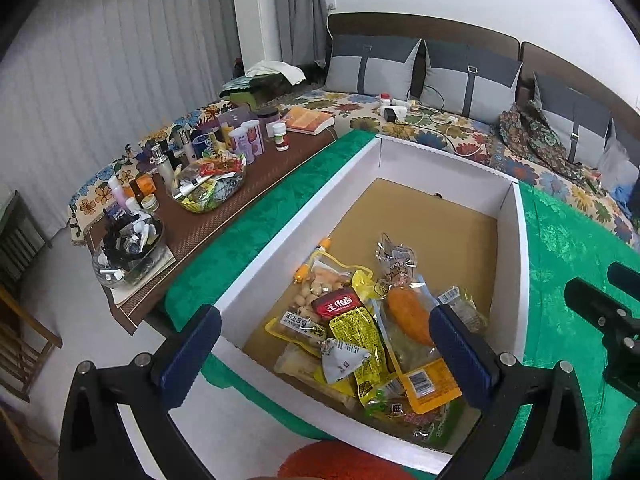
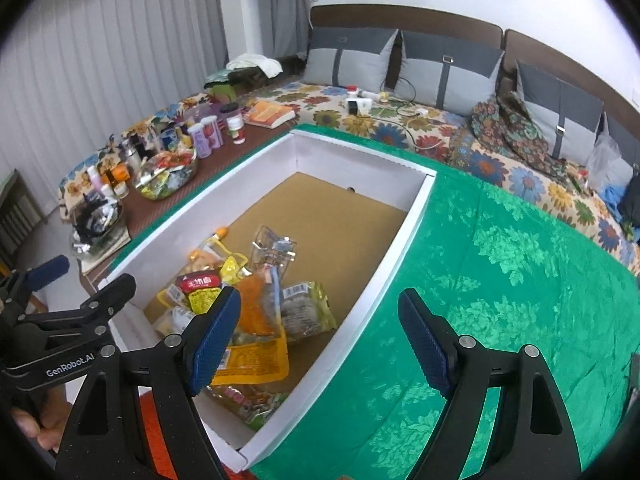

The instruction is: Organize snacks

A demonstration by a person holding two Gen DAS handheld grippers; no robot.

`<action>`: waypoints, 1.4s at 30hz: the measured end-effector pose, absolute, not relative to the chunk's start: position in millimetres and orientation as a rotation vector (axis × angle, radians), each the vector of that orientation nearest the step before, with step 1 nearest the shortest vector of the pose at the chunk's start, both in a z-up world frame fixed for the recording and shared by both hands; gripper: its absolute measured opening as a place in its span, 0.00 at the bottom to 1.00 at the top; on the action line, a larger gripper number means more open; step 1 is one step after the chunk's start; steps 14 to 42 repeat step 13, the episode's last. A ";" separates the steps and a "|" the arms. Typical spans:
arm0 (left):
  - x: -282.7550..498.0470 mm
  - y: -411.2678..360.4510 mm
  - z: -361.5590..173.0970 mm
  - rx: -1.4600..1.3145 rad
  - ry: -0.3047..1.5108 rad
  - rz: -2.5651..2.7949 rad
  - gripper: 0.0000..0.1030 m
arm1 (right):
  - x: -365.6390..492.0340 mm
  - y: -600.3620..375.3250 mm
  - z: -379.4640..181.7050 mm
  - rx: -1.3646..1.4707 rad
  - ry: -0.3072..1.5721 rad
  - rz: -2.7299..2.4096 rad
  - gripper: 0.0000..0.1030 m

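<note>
Snack packets lie heaped at the near end of a white cardboard box with a brown floor, which sits on a green patterned cloth spread over the bed. Gathering them inside walls keeps slippery plastic bags from sliding off the soft cover, which is probably why the box serves as the collecting place.

The left gripper hangs over the pile with its blue-padded jaws spread wide and nothing between them; no pad touches a packet. The right gripper is likewise apart and empty, poised over the box's right wall and the cloth beside it. Both point steeply down at the box, which suits dropping things in or reaching for them.

In the heap, a yellow packet with black print lies under a small grey-white triangular sachet. Beside them is a clear pouch holding an orange oval snack, above an orange-labelled flat pack. A clear bag of pale peanuts lies towards the left wall, partly under a red-and-black labelled packet, and a crinkled clear wrapper lies furthest in. The far half of the box floor is bare.

On the brown mat to the left, a clear glass bowl filled with mixed sachets stands among bottles and jars. Whether it holds more snacks I cannot tell. Judging by the overlapping packets, the collecting looks done but neat arranging does not.
</note>
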State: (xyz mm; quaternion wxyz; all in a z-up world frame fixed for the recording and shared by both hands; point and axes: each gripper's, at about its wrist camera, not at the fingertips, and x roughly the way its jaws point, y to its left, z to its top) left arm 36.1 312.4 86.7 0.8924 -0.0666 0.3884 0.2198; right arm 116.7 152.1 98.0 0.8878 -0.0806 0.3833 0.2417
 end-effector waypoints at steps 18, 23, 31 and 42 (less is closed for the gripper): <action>34.9 315.5 87.4 -0.190 0.797 0.436 1.00 | 118.7 154.6 91.3 -0.176 0.803 0.499 0.81; 34.9 315.5 87.4 -0.190 0.797 0.436 1.00 | 118.7 154.6 91.3 -0.176 0.803 0.499 0.81; 34.9 315.5 87.4 -0.190 0.797 0.436 1.00 | 118.7 154.6 91.3 -0.176 0.803 0.499 0.81; 34.9 315.5 87.4 -0.190 0.797 0.436 1.00 | 118.7 154.6 91.3 -0.176 0.803 0.499 0.81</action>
